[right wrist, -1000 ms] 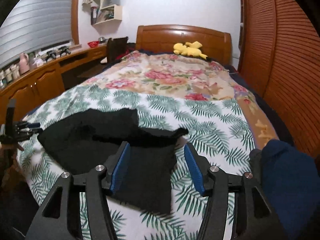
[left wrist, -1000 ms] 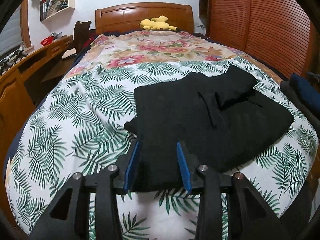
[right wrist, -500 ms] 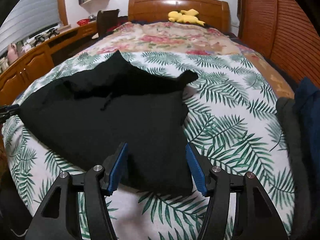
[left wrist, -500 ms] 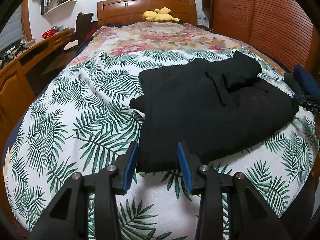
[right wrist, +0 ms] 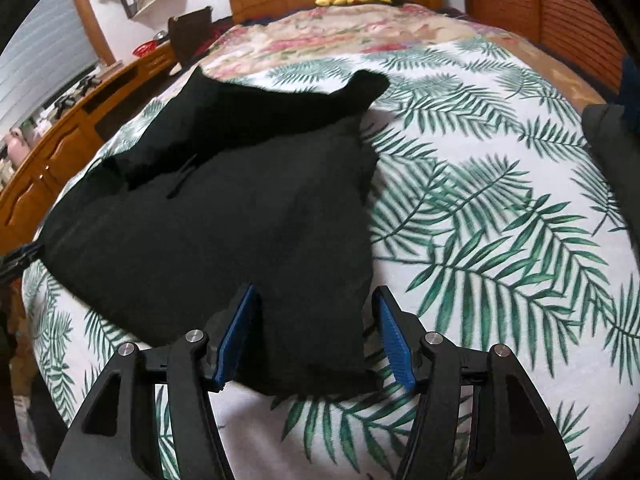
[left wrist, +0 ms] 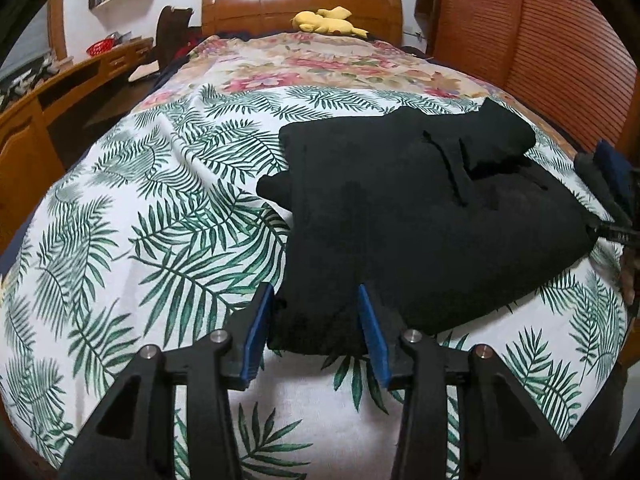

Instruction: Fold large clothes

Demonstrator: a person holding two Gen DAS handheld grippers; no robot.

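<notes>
Both grippers are now sitting lower and closer to the near hem than a second ago.
The leaf-print bed cover [left wrist: 152,216] is carrying the black garment [left wrist: 420,216], which is lying partly folded near the foot. The left gripper [left wrist: 316,332] and right gripper [right wrist: 316,336] are each straddling a near corner, jaws spread wide, seemingly gripping nothing. A yellow plush toy [left wrist: 326,20] is resting by the headboard.

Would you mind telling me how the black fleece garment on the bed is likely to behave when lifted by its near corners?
The black fleece garment will probably drape limply: it already sags and creases over the palm-leaf bedspread. Its thick, matte pile suggests a secure, non-slippery grip. Its loose folded sleeve may slide or unfold when raised.
</notes>
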